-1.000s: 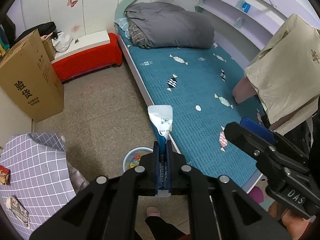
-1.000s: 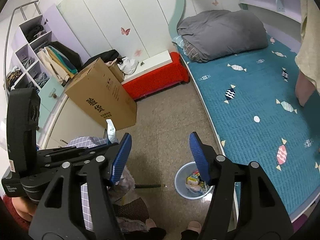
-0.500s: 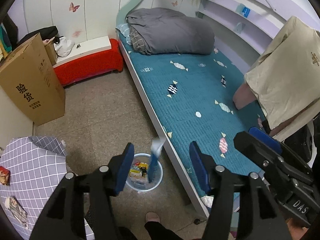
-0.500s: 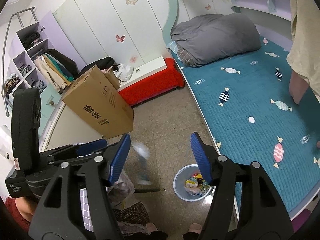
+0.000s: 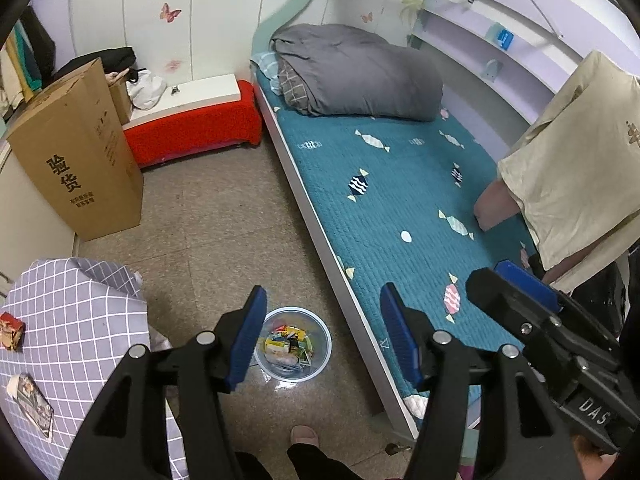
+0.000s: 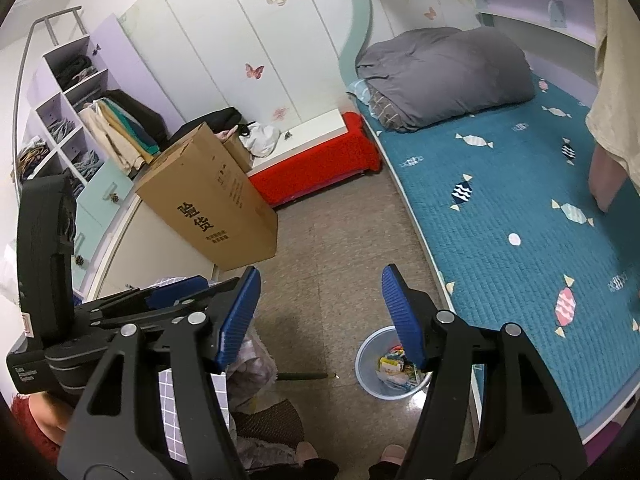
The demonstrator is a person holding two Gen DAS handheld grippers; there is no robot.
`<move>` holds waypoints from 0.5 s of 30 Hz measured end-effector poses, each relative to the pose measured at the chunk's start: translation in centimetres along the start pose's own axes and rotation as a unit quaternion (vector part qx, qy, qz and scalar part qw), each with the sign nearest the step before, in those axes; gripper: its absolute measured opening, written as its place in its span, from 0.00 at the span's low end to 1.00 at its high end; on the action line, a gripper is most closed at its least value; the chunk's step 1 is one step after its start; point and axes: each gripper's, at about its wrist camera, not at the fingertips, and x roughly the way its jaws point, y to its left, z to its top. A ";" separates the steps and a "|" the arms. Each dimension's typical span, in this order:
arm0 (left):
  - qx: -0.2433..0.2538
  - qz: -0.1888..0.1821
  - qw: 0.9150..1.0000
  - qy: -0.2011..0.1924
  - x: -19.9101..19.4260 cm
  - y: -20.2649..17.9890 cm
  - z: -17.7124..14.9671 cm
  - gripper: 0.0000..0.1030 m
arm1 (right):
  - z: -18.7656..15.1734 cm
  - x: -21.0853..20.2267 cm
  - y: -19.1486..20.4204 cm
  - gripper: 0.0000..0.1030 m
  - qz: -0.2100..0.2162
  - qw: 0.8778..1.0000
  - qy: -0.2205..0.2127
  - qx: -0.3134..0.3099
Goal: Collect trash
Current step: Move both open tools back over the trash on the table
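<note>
A: Where do we stand with the left gripper (image 5: 322,326)?

B: We see its jaws apart with nothing between the blue pads; they have just been opening. Through the gap we look down on the trash bin (image 5: 293,345), which stands on the floor (image 5: 224,216) just beside the bed's white edge (image 5: 320,236). Wrappers and small packets (image 5: 286,345) lie inside it.

A: And the right gripper (image 6: 318,312)?

B: Released too, nothing between its pads. From its camera the bin sits below the right finger (image 6: 402,320), near the bed's long side.

A: How much room do we have around the bin?

B: Bare floor runs from the bin toward the red bench (image 5: 192,132) at the far wall. The cardboard box (image 5: 76,160) stands upright at the left edge of that strip, well apart from the bin. The checked cloth table (image 5: 76,320) closes in the near left; two small items lie on it by its left edge, a red packet (image 5: 10,330) and a flat wrapper (image 5: 32,404).

A: The rest of the room?

B: We see a teal quilted cover (image 5: 400,200) on the bed, a folded grey duvet (image 5: 360,72) at its head, and a person in a beige shirt (image 5: 576,168) at the bed's right side.
</note>
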 end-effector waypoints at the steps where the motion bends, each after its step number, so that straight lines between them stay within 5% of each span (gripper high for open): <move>1: -0.003 0.002 1.000 -0.001 -0.3 0.2 -0.2 0.57 | -0.1 0.0 0.3 0.61 0.002 1.000 0.001 -0.003; 15: -0.105 0.056 0.993 -0.020 -5.4 9.2 -4.8 0.60 | -2.5 4.1 9.3 0.62 0.081 0.992 0.064 -0.074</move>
